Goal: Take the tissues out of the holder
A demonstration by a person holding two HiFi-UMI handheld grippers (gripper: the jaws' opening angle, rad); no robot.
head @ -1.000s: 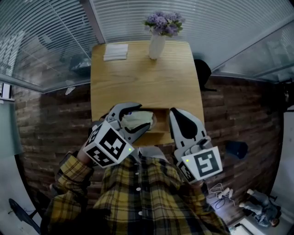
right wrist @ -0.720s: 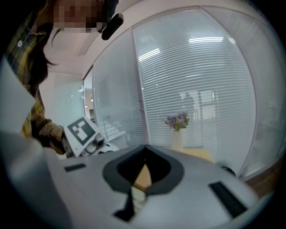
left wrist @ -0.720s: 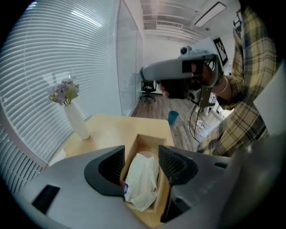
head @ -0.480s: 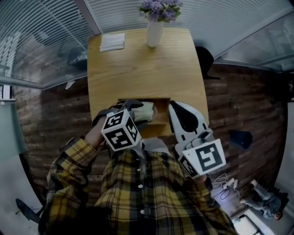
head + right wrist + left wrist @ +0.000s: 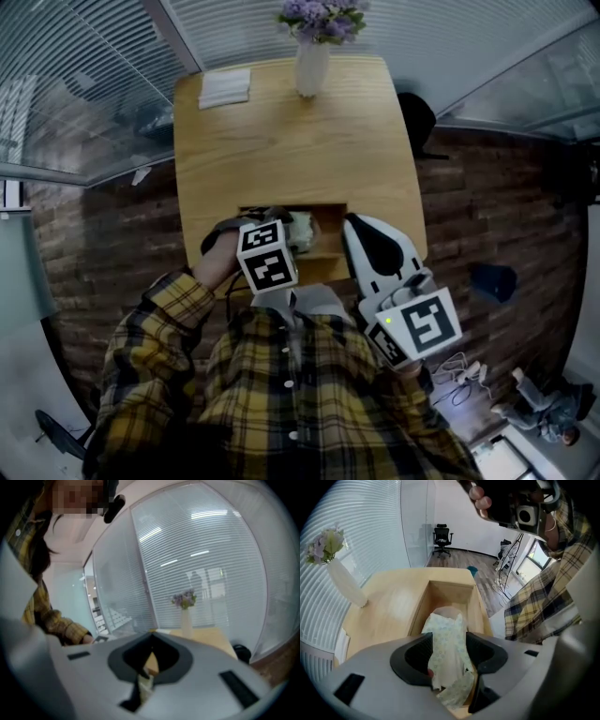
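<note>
The holder (image 5: 328,249) is an open wooden box set at the near edge of the wooden table (image 5: 291,150). My left gripper (image 5: 289,227) hangs over it, shut on a pale patterned tissue pack (image 5: 302,228). In the left gripper view the tissue pack (image 5: 446,625) stands upright between the jaws of the left gripper (image 5: 447,639), above the holder (image 5: 449,590). My right gripper (image 5: 356,227) is just right of the holder, apart from the pack. In its own view the right gripper (image 5: 151,637) has its jaw tips together, and a pale scrap low in the gap is too blurred to name.
A white vase (image 5: 311,67) with purple flowers stands at the table's far edge, and a white stack of napkins (image 5: 225,86) lies at the far left corner. Glass walls with blinds surround the table. A black chair (image 5: 414,127) sits at the right.
My left gripper has swung right and turned over the holder, so its marker cube now covers most of the tissue pack. The right gripper has barely moved.
</note>
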